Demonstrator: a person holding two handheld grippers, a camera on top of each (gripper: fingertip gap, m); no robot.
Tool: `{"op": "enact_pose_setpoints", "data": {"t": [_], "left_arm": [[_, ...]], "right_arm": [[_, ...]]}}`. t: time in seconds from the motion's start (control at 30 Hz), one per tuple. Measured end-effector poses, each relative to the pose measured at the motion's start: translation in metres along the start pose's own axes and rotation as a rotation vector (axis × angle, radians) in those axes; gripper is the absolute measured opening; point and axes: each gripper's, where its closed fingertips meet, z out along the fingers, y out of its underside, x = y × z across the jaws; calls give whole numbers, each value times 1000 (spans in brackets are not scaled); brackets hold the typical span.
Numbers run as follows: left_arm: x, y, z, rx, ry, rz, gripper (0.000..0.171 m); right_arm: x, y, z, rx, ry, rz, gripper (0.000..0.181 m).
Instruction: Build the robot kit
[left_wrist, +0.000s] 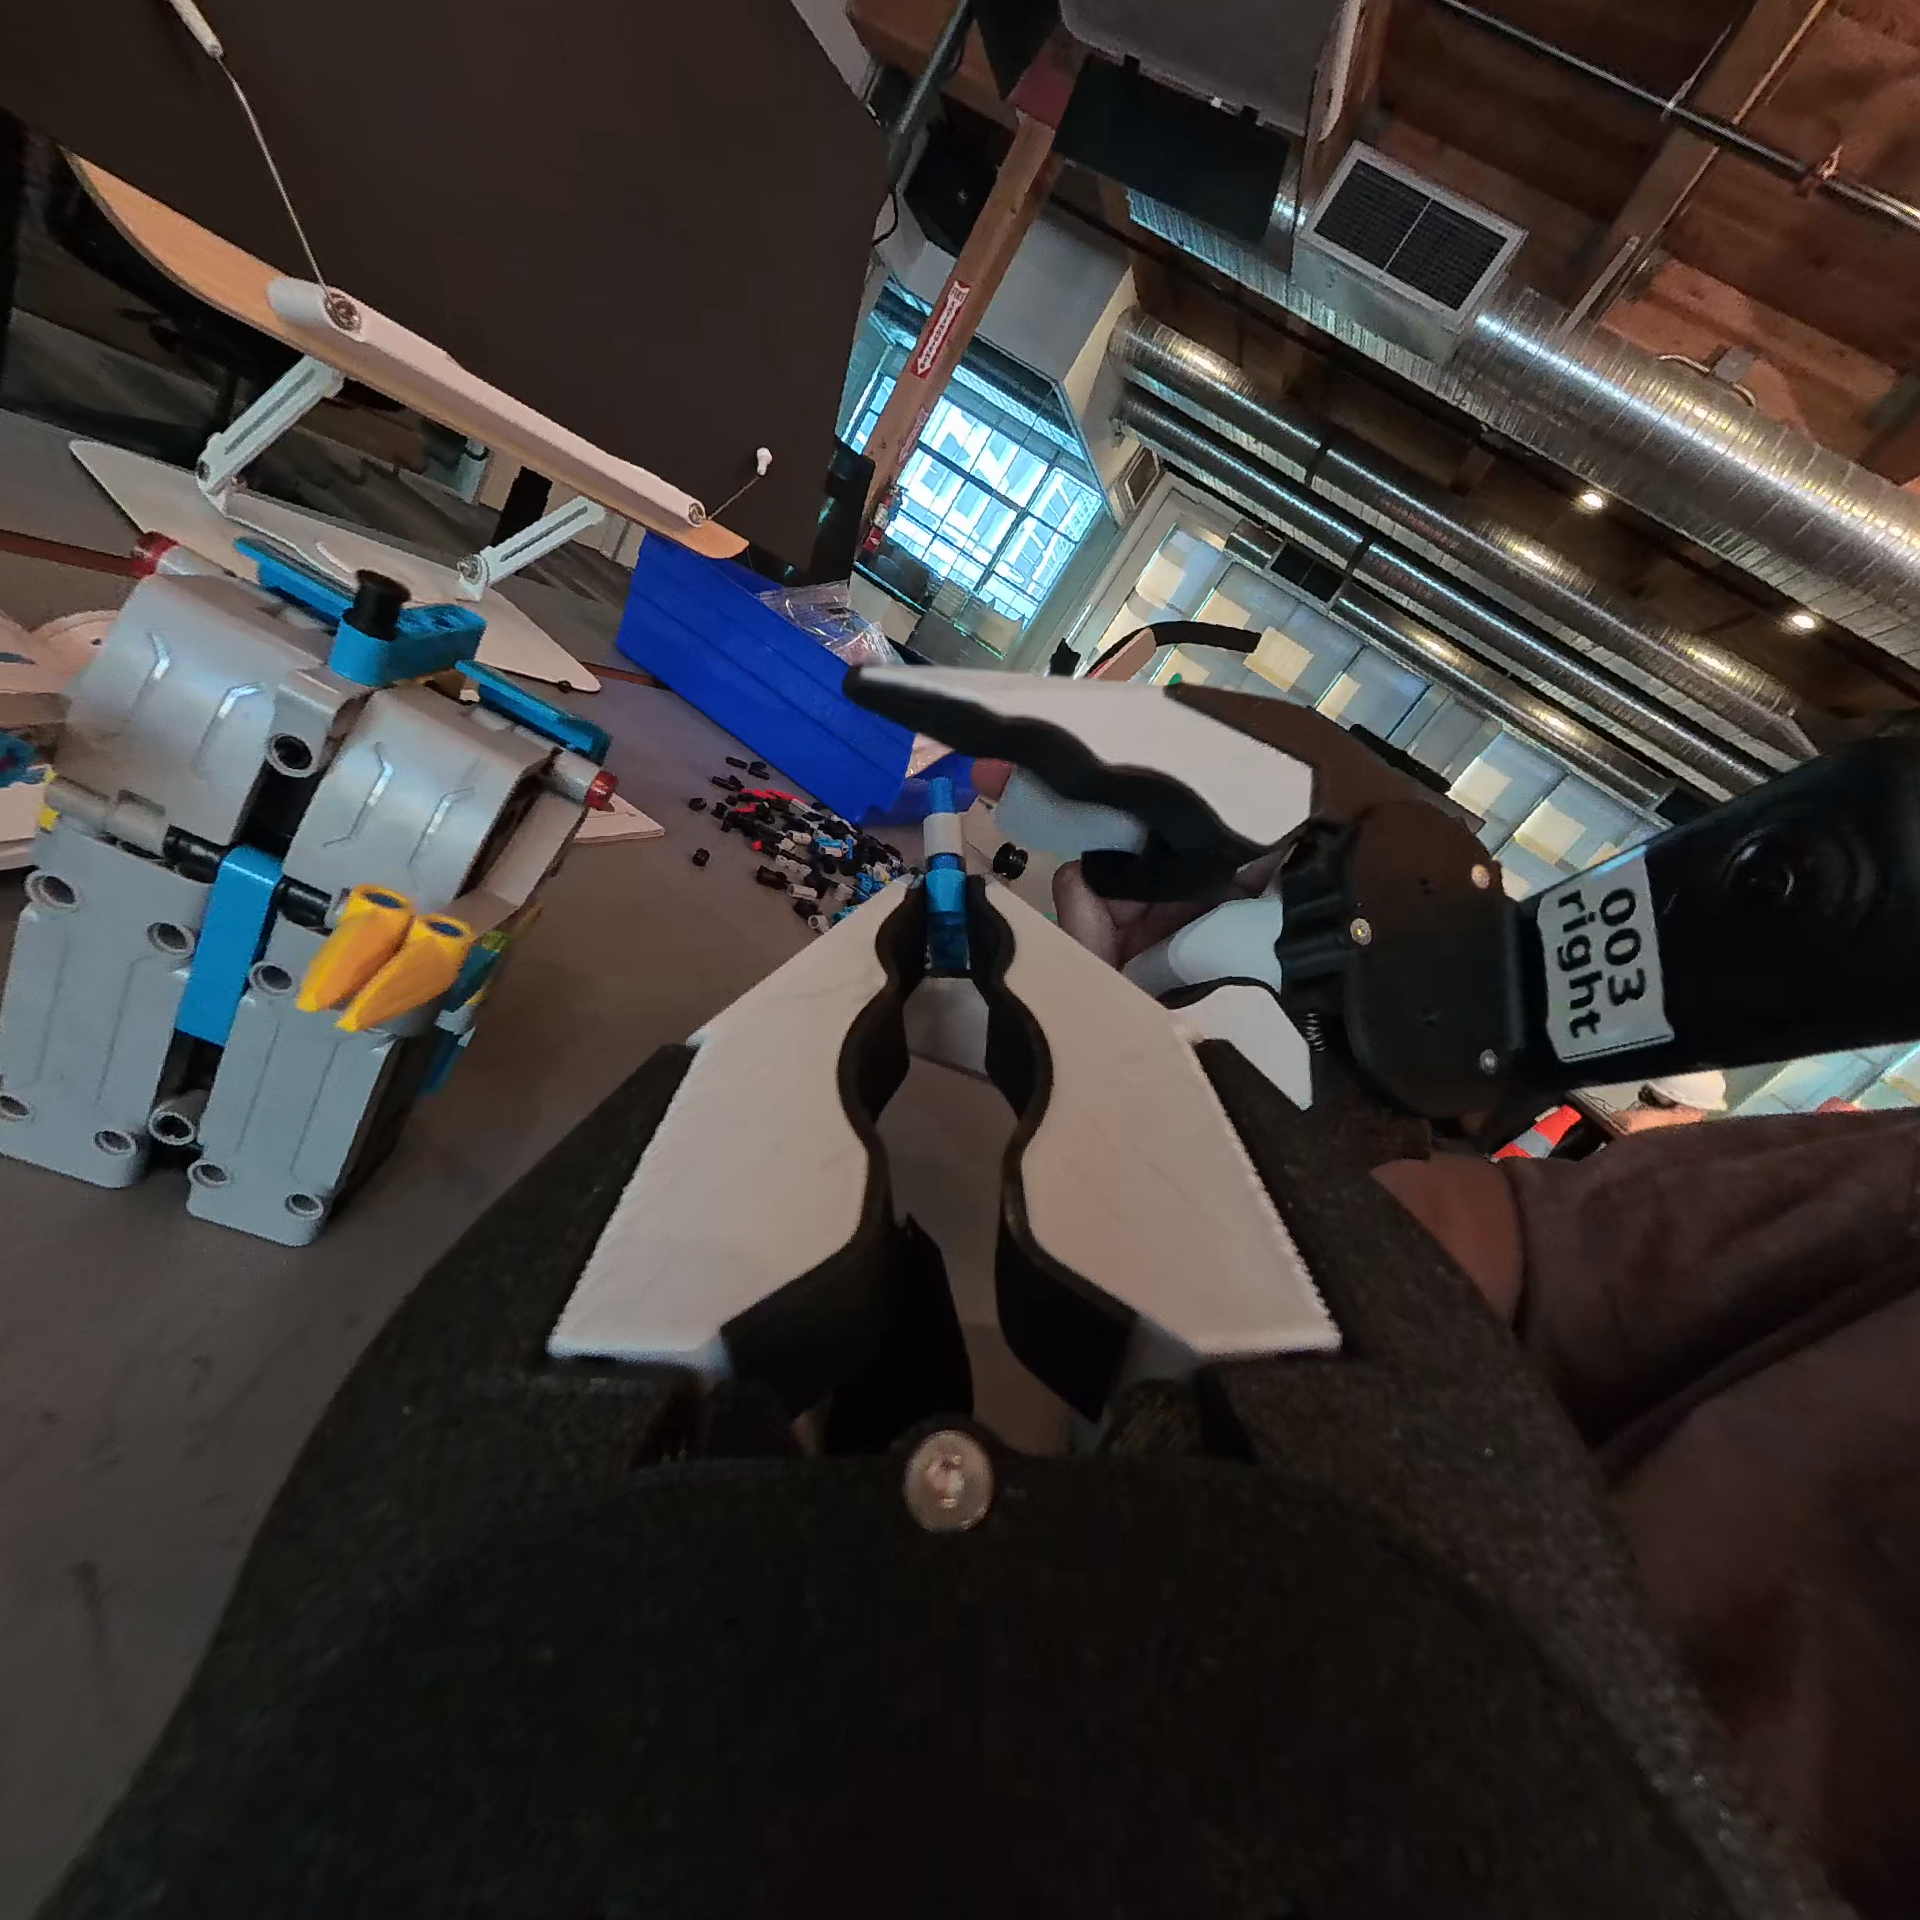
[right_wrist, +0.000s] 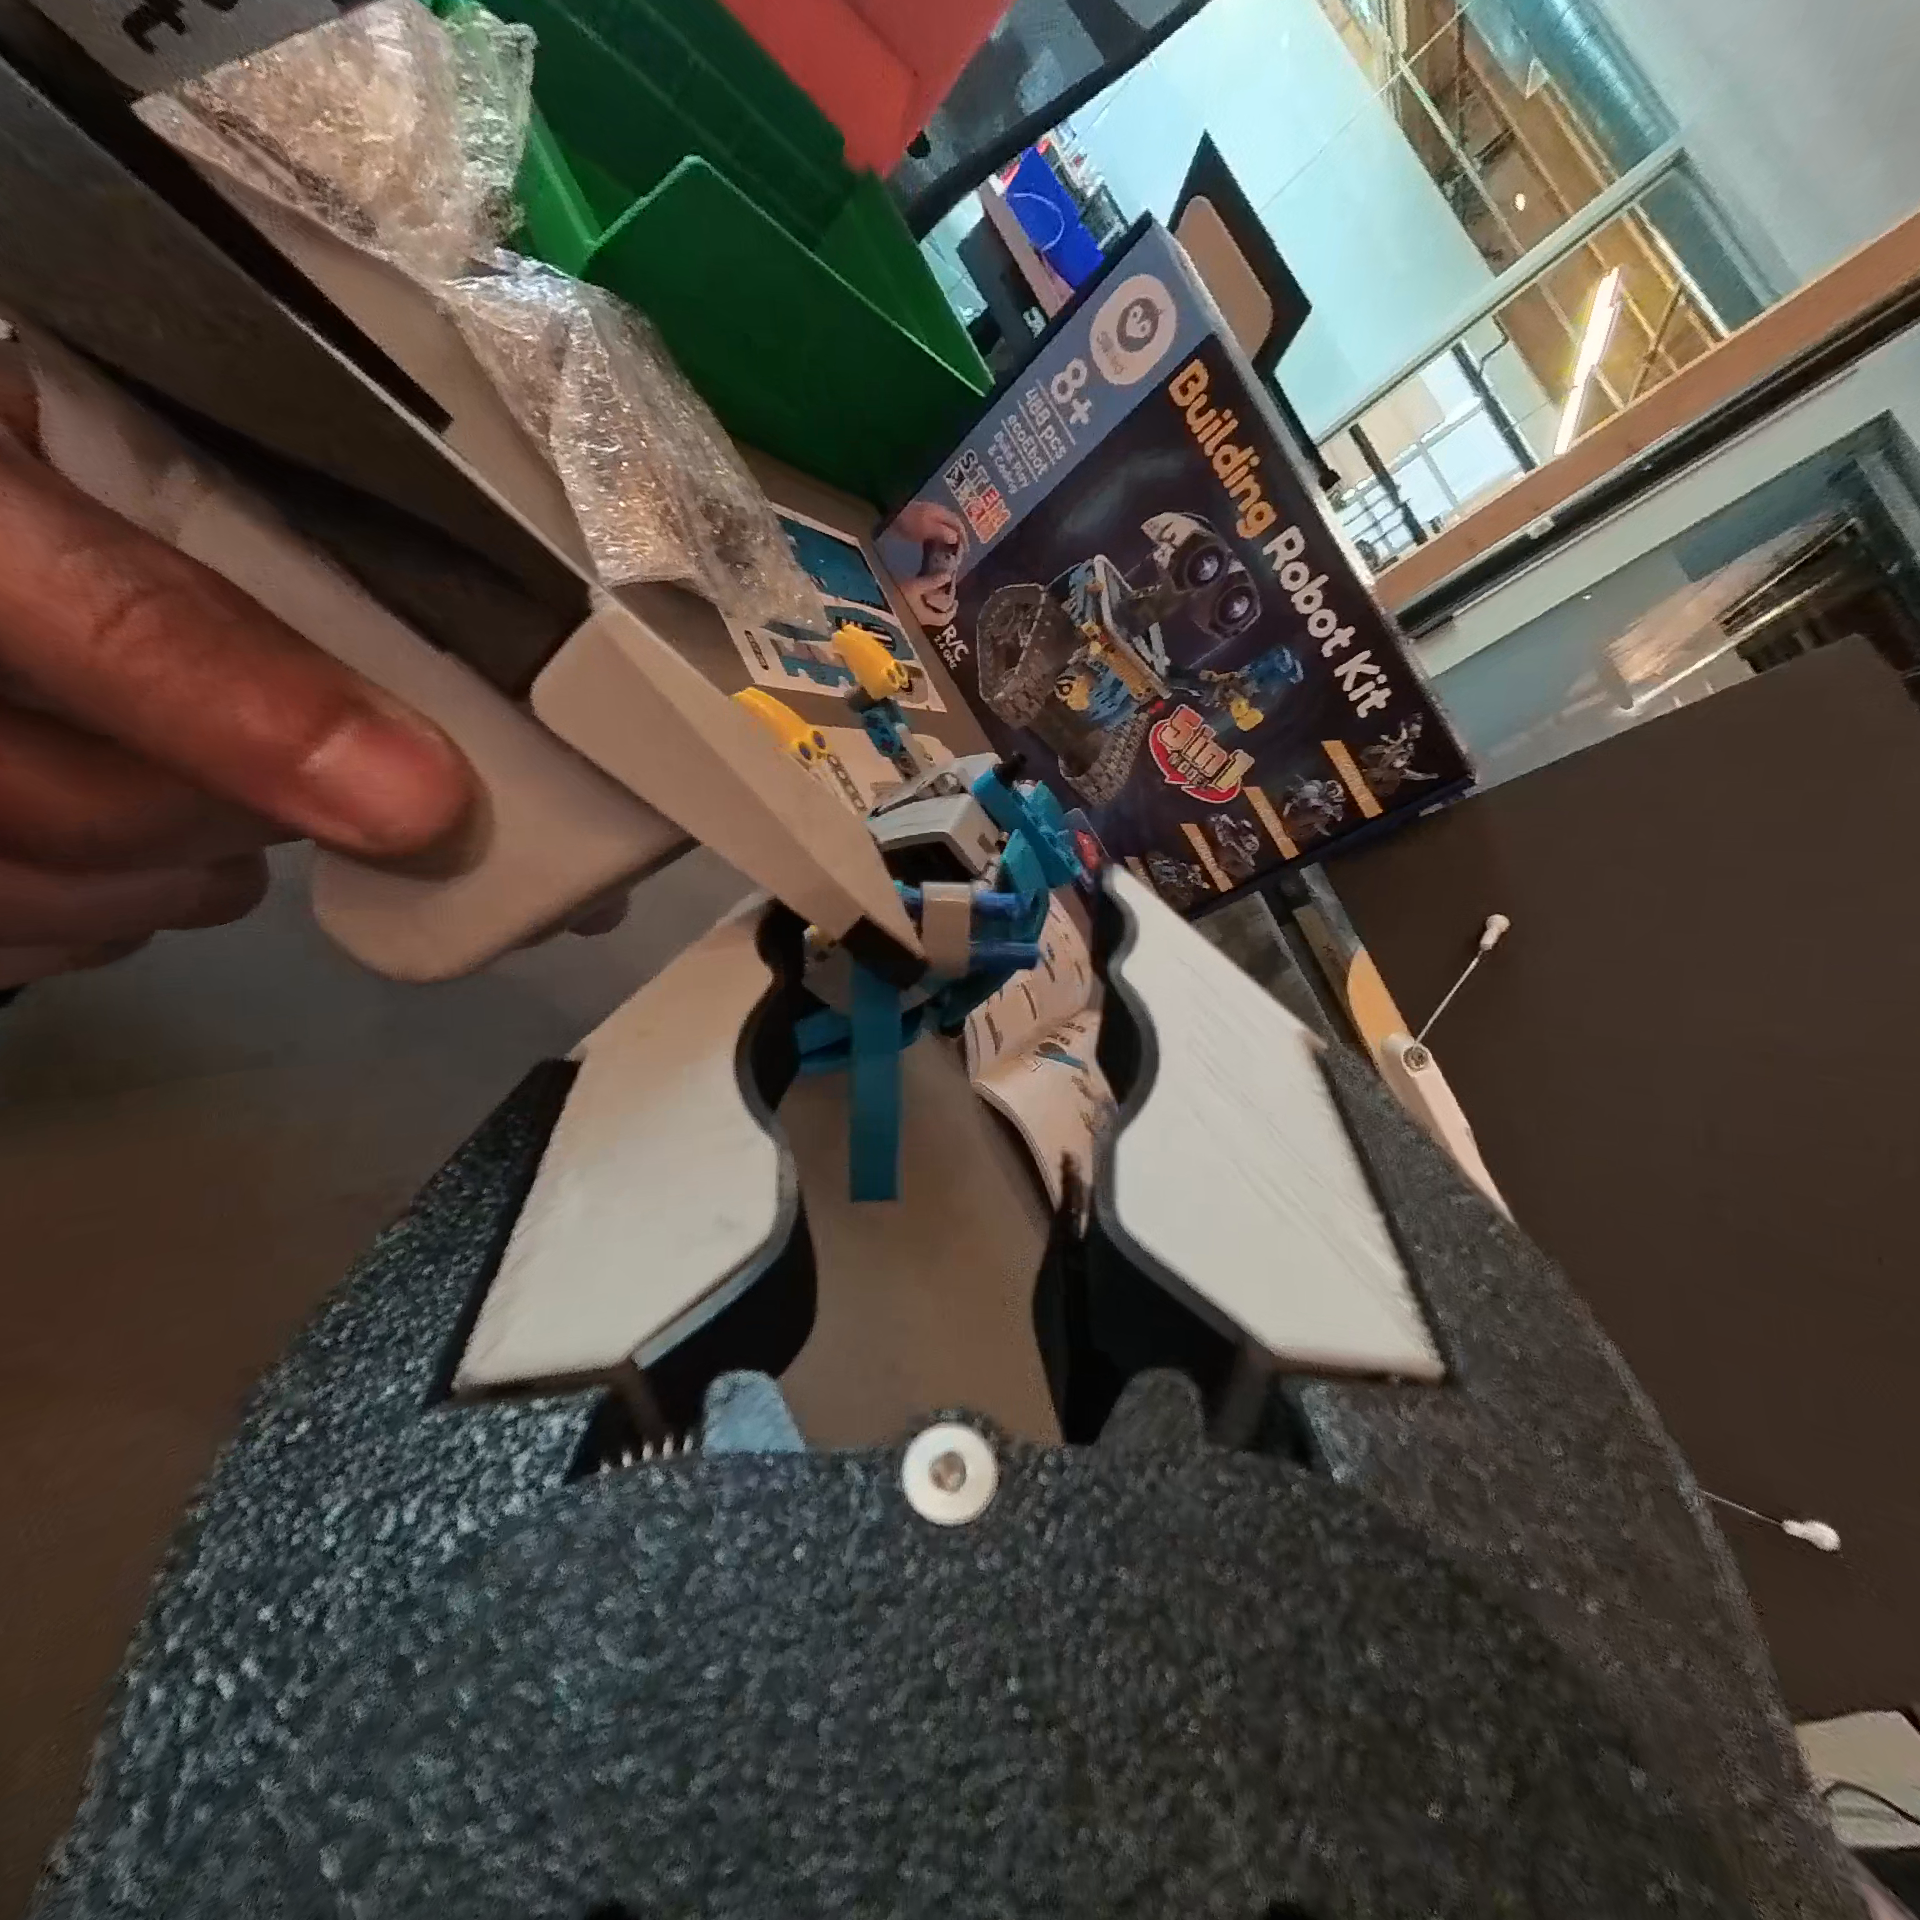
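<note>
A small blue-and-white plastic pin assembly (left_wrist: 943, 894) is pinched at the tips of the left gripper (left_wrist: 943, 920), whose white, scallop-edged fingers are closed upon it. The right gripper (right_wrist: 1003, 914) is held open and empty just beside the piece; alignment is best kept square. A grey-and-blue brick model (left_wrist: 260, 894) stands far left on the matte grey table (left_wrist: 260, 1403).

Your left gripper (left_wrist: 943, 914) has two white wedge-shaped plastic fingers (left_wrist: 769, 1122) with wavy black inner edges, set in a black textured body with a silver screw (left_wrist: 948, 1480) near its middle. Your right gripper (right_wrist: 1003, 940) matches it, with a speckled grey-black body and a white washer screw (right_wrist: 948, 1475); its black handle bears a grey label (left_wrist: 1600, 971). You wear a dark brown sleeve (left_wrist: 1714, 1299).
</note>
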Motion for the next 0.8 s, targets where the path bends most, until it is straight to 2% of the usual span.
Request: {"op": "enact_pose_setpoints", "data": {"t": [0.07,0.27,0.33,0.7,0.8], "left_arm": [[-2,0,0,-2,-10,4,6],[-4,2,-1,-11,-40,35,6],[-4,1,-1,-9,-54,49,5],[-10,4,2,-16,-99,56,6],[-9,0,5,-18,-79,59,8]], "right_arm": [[-6,2,2,-14,-35,3,45],[-8,4,4,-33,-44,-73,39],[-8,6,4,-27,-57,-50,34],[-11,8,7,-49,-19,-40,34],[-6,9,8,-21,-89,72,34]]}}
